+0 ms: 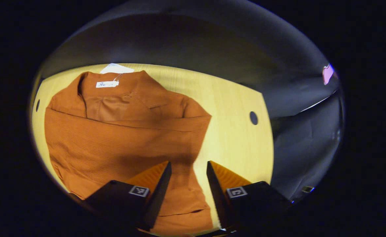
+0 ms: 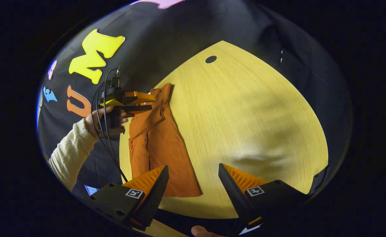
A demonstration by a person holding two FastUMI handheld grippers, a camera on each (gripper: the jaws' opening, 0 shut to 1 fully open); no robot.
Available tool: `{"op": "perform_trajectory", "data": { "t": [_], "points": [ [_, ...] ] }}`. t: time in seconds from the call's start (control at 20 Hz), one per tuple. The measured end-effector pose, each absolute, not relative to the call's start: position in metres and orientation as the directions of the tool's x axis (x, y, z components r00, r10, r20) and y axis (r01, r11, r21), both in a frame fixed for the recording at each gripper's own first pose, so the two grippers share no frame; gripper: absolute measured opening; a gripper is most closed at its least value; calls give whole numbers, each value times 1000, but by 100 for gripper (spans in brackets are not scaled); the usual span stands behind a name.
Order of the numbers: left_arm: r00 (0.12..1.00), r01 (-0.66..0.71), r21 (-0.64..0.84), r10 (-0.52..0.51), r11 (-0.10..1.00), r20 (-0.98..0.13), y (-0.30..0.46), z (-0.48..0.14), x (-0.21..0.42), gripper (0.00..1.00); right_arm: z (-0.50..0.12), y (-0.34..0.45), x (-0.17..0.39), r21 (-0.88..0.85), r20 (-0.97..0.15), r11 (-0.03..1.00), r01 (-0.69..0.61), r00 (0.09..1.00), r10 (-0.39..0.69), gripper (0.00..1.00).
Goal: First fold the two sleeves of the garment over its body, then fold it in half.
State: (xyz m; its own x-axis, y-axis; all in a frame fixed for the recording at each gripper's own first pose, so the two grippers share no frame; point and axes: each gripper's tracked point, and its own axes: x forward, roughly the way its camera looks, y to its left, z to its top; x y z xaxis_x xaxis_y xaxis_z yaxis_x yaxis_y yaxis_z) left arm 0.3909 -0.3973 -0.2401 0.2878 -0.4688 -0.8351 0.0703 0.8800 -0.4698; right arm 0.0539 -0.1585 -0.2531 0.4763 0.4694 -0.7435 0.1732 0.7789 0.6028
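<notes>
One orange garment (image 1: 123, 138) lies flat on wooden desk (image 1: 235, 144), collar and white tag (image 1: 107, 84) at far side, both sleeves folded over body. Garment right edge sits near desk middle; lots of bare wood beside it. Left gripper (image 1: 189, 171) hangs over garment edge, jaws apart, holding nothing. Right gripper (image 2: 193, 179) over bare desk, jaws apart. Hand (image 2: 95, 120) holds left gripper by garment collar end.

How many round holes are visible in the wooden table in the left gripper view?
2. One hole lies right of the garment, near the table's far edge; the other hole is at its left edge. The garment may hide more.
</notes>
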Motion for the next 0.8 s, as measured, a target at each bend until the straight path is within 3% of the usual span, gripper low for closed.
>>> {"op": "perform_trajectory", "data": {
  "t": [0.05,0.1,0.25,0.4,0.45,0.65,0.8],
  "points": [
    [312,76,-482,-480,873,-820,-393,-232,389,70,-250,-154,57,599,-740,787,148,480,472,97],
    [352,100,-479,-481,872,-803,-387,-224,391,92,-247,-149,61,592,-737,797,123,483,473,97],
    [512,198,-412,-452,890,-731,-359,-201,392,93,-235,-124,69,601,-714,797,60,488,502,93],
    [605,210,-358,-408,910,-684,-322,-183,368,93,-231,-96,60,604,-701,797,-13,467,539,97],
    [626,200,-363,-404,910,-667,-314,-180,358,93,-233,-89,57,601,-704,798,-28,455,546,93],
    [723,134,-310,-307,941,-618,-242,-189,314,93,-251,-67,40,580,-728,813,-56,412,548,97],
    [744,92,-231,-221,969,-631,-186,-200,270,93,-266,-57,31,557,-744,828,-69,402,534,97]
  ]
}}
